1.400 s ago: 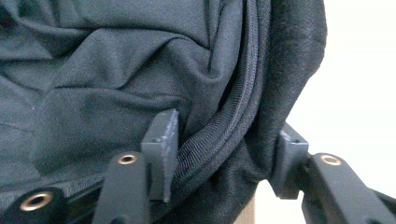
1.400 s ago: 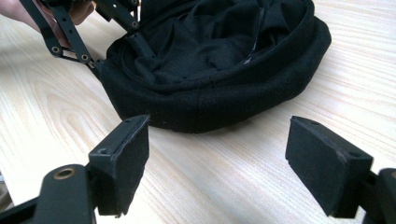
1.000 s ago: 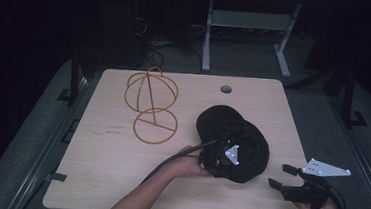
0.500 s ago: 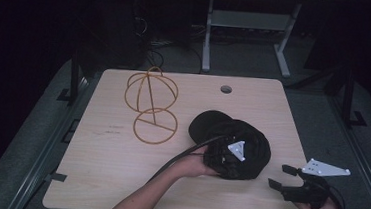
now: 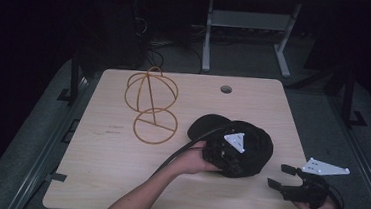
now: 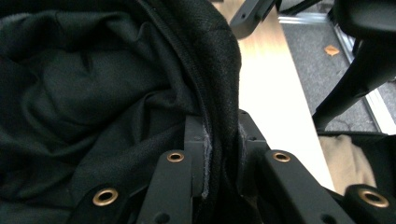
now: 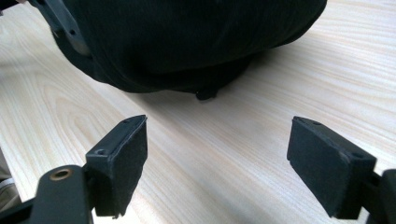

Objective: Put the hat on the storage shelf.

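From the high view, a black cap (image 5: 243,146) lies on the right half of the pale wooden surface (image 5: 107,178), with the left gripper (image 5: 227,155) pressed into its near side and the grey three-cornered plate showing on top of it. A gold wire hat stand (image 5: 150,107) stands well apart from the cap, toward the far left of the surface. The right gripper (image 5: 288,178) hovers at the near right edge, just beside the cap but not touching it, its jaws apart and pointing toward the cap. In the left gripper view, the two jaws are clamped on a fold of the cap's black fabric (image 6: 219,116); the cloth runs up between the pads, and the cap's crumpled inside shows to the left of them. A strip of the surface and the other gripper's black frame show beyond it at the right. In the right gripper view, the jaws stand wide apart with bare wood grain between them, and the cap (image 7: 187,42) sits just ahead, its lower edge resting on the surface.
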Tool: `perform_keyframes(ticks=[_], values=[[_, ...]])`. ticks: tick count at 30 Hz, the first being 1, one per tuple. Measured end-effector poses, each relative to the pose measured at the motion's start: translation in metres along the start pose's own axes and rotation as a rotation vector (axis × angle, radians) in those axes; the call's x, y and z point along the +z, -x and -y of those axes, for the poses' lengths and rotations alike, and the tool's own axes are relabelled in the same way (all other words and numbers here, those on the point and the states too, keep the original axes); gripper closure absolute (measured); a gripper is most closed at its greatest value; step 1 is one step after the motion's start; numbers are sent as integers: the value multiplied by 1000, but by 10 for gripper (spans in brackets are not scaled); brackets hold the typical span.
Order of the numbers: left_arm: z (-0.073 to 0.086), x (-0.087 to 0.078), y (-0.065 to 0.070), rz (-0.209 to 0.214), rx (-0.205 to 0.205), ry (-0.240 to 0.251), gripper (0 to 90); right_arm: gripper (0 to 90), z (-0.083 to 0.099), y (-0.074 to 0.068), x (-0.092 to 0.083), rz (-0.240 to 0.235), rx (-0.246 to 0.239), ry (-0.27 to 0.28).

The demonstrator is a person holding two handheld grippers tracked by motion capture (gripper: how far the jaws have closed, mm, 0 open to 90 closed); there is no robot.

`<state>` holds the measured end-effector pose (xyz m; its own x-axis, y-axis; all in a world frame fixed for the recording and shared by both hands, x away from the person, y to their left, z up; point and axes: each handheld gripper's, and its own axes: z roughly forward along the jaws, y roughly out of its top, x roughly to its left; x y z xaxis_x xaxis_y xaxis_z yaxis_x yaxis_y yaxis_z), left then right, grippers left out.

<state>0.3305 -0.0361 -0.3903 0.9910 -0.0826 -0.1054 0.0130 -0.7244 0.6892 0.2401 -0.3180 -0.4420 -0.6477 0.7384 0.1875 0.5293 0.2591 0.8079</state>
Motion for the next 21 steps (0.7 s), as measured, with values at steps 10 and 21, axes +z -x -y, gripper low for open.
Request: perform_keyframes(ticks=[10,21], values=[[-5,-21,-3,27,-46,89,785,162,-4,-3,-5,8,3,61],[-15,-43,-9,51,-100,204,783,148,-13,-17,-5,-3,-53,83]])
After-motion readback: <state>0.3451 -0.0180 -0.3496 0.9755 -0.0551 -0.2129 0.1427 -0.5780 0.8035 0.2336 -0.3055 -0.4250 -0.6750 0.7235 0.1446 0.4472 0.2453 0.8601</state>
